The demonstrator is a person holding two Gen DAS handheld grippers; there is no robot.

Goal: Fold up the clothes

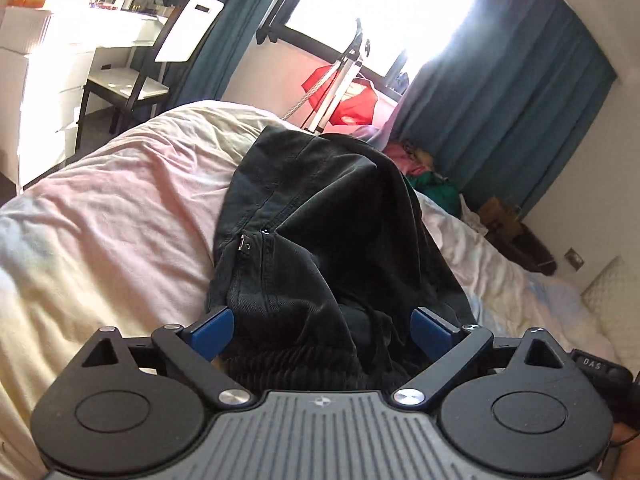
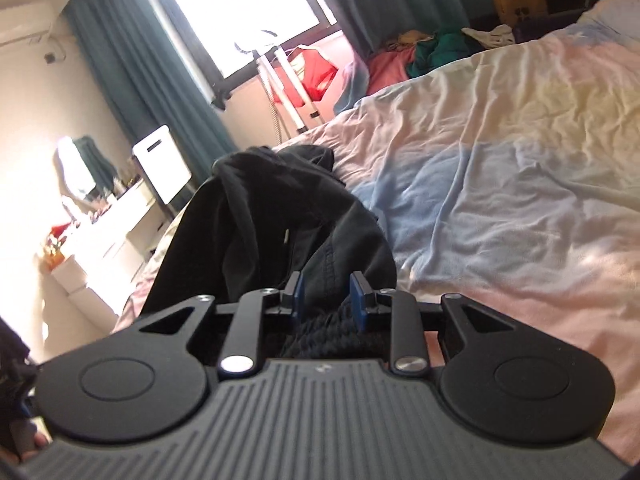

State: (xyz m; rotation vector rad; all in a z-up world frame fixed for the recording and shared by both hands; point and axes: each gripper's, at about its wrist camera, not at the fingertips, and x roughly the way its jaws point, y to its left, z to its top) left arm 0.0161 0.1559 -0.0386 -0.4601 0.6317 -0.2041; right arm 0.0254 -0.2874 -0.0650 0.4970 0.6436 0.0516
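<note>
A pair of black trousers (image 1: 320, 208) with a zip (image 1: 245, 243) lies bunched on the bed, running away from me. My left gripper (image 1: 323, 334) is open, its blue pads (image 1: 212, 334) spread wide on either side of the near end of the cloth, which fills the gap. In the right wrist view the same black trousers (image 2: 276, 216) rise in a heap. My right gripper (image 2: 328, 298) is shut on their ribbed near edge, with dark fabric pinched between the blue pads (image 2: 359, 300).
The bed's wrinkled pastel duvet (image 1: 120, 208) spreads left and right (image 2: 500, 168). Beyond it stand a chair (image 1: 132, 80), a white desk (image 1: 60, 52), a white stand (image 1: 340, 76) with red cloth, teal curtains (image 1: 500, 92) and a clothes pile (image 2: 420, 52) on the floor.
</note>
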